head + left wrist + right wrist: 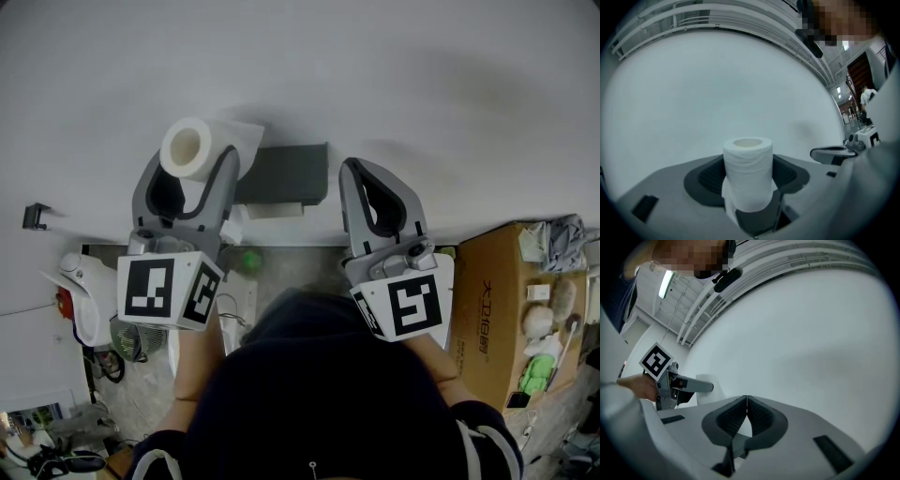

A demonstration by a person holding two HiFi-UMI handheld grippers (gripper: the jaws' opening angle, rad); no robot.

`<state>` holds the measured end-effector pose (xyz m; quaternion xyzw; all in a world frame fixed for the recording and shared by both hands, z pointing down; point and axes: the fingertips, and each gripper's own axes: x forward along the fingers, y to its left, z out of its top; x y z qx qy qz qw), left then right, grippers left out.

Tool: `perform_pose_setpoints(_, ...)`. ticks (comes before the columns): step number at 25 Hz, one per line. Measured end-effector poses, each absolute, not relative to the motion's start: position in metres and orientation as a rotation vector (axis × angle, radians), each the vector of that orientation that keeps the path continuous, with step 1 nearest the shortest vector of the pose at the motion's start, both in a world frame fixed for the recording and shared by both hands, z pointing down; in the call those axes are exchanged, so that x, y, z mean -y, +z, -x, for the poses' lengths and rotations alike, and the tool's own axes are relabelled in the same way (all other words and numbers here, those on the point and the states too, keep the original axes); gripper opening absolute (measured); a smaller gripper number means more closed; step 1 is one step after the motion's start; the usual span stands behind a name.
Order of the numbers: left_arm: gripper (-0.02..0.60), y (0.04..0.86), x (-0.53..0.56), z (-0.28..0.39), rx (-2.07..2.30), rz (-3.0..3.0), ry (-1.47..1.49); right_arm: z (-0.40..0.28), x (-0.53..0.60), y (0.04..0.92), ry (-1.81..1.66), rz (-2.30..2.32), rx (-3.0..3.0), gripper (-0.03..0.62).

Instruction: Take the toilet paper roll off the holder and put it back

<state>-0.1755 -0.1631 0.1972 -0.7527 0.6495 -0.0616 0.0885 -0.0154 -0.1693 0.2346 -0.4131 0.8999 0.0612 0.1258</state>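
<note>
The white toilet paper roll [190, 148] is off the dark grey holder [283, 174], which is fixed to the white wall just right of it. My left gripper [192, 165] is shut on the roll, one jaw on each side. In the left gripper view the roll [747, 174] stands upright between the dark pads [707, 178], its open core facing up and a loose sheet hanging. My right gripper [351, 167] hangs right of the holder with its jaws shut and nothing in them; in its own view the right gripper [746, 400] points at bare wall.
An open cardboard box [489, 309] with small items stands on the floor at the right. A white appliance [81, 292] and a green ball [249, 261] lie below. A small black hook [36, 216] sticks out of the wall at the left.
</note>
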Motion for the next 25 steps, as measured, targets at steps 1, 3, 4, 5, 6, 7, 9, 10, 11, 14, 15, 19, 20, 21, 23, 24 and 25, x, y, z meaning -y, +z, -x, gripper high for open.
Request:
perform_pose_setpoints(1,0.291,0.197,0.163,0.175,-1.931,2.242,-0.185,0.015,0.169,0.234,0.178,1.203,-2.62,0.017)
perform_pose_setpoints(3,0.291,0.197,0.163,0.173,-1.928,2.246,-0.188,0.014,0.169,0.233,0.177,1.205,-2.617,0.017)
perform_pose_setpoints(4,0.291,0.197,0.164,0.172,-1.927,2.247,-0.19,0.013,0.169,0.233,0.176,1.207,-2.615,0.017)
perform_pose_setpoints(5,0.291,0.197,0.164,0.172,-1.925,2.248,-0.191,0.012,0.17,0.233,0.174,1.21,-2.612,0.017)
perform_pose_setpoints(6,0.293,0.197,0.165,0.171,-1.922,2.25,-0.194,0.011,0.17,0.233,0.173,1.213,-2.61,0.017)
perform_pose_setpoints(7,0.291,0.198,0.165,0.17,-1.92,2.252,-0.196,0.01,0.17,0.233,0.171,1.216,-2.607,0.017)
perform_pose_setpoints(9,0.291,0.198,0.165,0.168,-1.913,2.256,-0.201,0.009,0.17,0.234,0.166,1.22,-2.603,0.017)
perform_pose_setpoints(10,0.292,0.199,0.166,0.167,-1.911,2.258,-0.203,0.009,0.17,0.235,0.164,1.22,-2.604,0.017)
perform_pose_setpoints(11,0.291,0.2,0.167,0.166,-1.909,2.26,-0.205,0.01,0.171,0.235,0.163,1.22,-2.606,0.017)
perform_pose_setpoints(14,0.291,0.203,0.169,0.164,-1.908,2.267,-0.208,0.009,0.171,0.236,0.166,1.221,-2.609,0.017)
perform_pose_setpoints(15,0.291,0.204,0.169,0.164,-1.909,2.269,-0.208,0.009,0.171,0.236,0.167,1.222,-2.608,0.017)
perform_pose_setpoints(19,0.291,0.207,0.171,0.164,-1.906,2.276,-0.206,0.009,0.173,0.236,0.168,1.227,-2.607,0.017)
perform_pose_setpoints(20,0.291,0.208,0.172,0.163,-1.905,2.277,-0.207,0.008,0.173,0.236,0.169,1.228,-2.608,0.017)
perform_pose_setpoints(21,0.291,0.208,0.172,0.163,-1.904,2.279,-0.208,0.008,0.173,0.236,0.17,1.228,-2.609,0.017)
perform_pose_setpoints(23,0.291,0.21,0.173,0.161,-1.902,2.284,-0.213,0.008,0.173,0.234,0.174,1.226,-2.605,0.017)
perform_pose_setpoints(24,0.291,0.211,0.174,0.161,-1.901,2.286,-0.217,0.008,0.174,0.234,0.178,1.224,-2.6,0.017)
perform_pose_setpoints(25,0.291,0.212,0.175,0.161,-1.9,2.288,-0.219,0.008,0.174,0.233,0.181,1.222,-2.594,0.017)
